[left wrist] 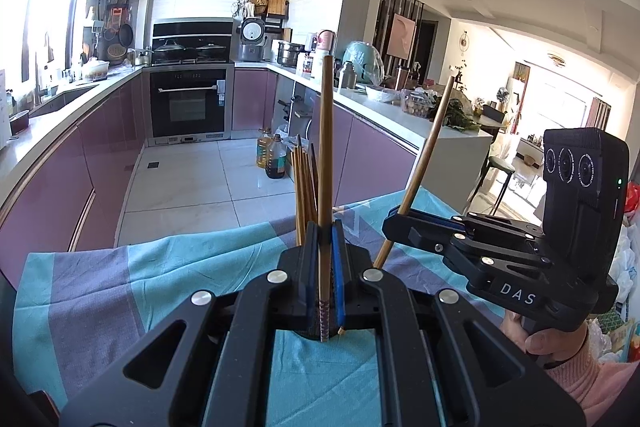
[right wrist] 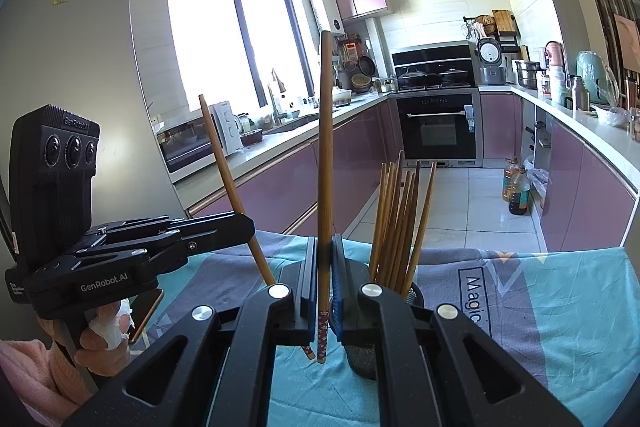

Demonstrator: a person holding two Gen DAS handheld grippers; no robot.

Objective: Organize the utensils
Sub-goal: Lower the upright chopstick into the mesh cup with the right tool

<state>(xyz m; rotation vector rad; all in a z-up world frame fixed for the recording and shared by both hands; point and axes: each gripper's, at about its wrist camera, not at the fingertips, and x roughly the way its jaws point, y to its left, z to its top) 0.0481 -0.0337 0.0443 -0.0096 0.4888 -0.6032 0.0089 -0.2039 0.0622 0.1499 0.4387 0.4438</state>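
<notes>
- Chopsticks (right wrist: 394,223): bundle stands in a mesh holder (right wrist: 364,359) on the teal-cloth worktop (right wrist: 560,307), holder mostly hidden behind the right hand-held gripper (right wrist: 324,267).
- Brown bamboo sticks; patterned ends on the two held ones.
- Left hand-held gripper (left wrist: 326,247) pinches one chopstick (left wrist: 325,167) upright.
- Right pinches another (right wrist: 325,167), upright.
- Bundle probably just beyond both.

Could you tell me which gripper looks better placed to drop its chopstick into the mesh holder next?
Probably the right gripper: its chopstick stands upright right beside the mesh holder. The left gripper sits farther away, chopstick tilted.
</notes>
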